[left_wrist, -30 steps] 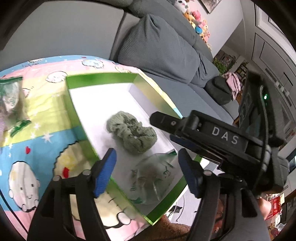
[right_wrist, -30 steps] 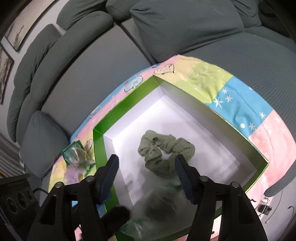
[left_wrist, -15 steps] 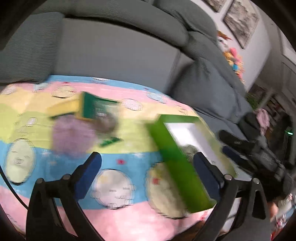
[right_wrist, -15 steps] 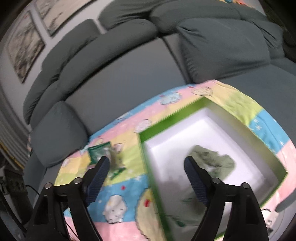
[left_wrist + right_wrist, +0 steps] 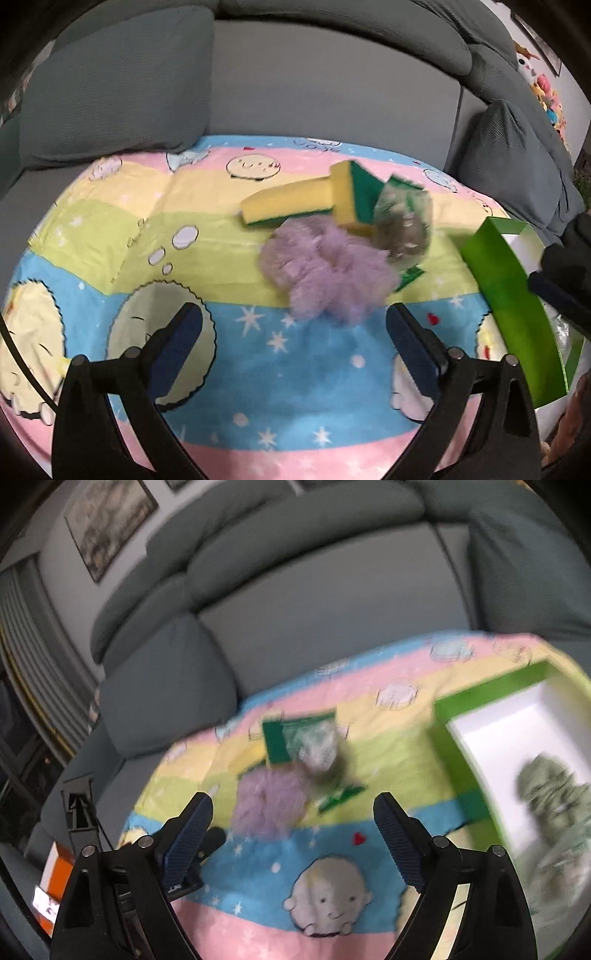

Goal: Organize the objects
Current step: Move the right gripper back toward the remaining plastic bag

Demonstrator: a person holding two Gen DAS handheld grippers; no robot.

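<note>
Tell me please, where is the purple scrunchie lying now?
In the left wrist view the purple scrunchie lies on the colourful cloth, just ahead of the open left gripper, touching the yellow-green sponges, left of the green box.

A cartoon-printed cloth [image 5: 229, 332] in pink, yellow, green and blue bands covers the grey sofa [image 5: 295, 92] seat. At centre right lie two yellow-green sponges [image 5: 295, 206], a lilac mesh puff [image 5: 325, 266] touching them, and a clear packet [image 5: 404, 225]. A green-walled box [image 5: 506, 280] sits at the right edge.
</note>
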